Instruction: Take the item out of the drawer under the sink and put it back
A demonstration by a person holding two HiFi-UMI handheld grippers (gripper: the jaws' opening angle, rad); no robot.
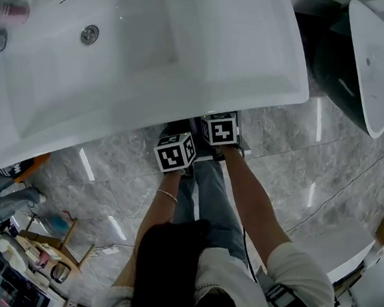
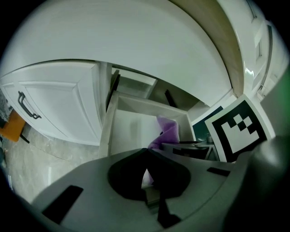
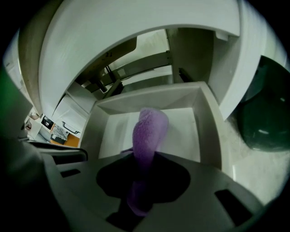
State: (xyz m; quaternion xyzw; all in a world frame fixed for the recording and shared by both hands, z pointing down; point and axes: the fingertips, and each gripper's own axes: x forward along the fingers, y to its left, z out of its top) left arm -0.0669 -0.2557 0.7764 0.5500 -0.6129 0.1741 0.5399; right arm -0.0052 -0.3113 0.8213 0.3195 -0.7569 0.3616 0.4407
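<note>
Your right gripper is clenched on the purple cloth. The cloth runs up from between its jaws and bulges forward, over the open drawer that lies just ahead of and below that gripper. Pinching it by one end likely leaves the rest free of the drawer walls, so it can travel either way without snagging. Whether any of it touches the drawer floor, I cannot tell.

Your left gripper has its jaws drawn together, with nothing I can make out between them. It sits just beside the right one, probably parked clear of the work. From it, the cloth is ahead and slightly right. The sink overhangs both grippers, which explains your low, steep reach.
</note>
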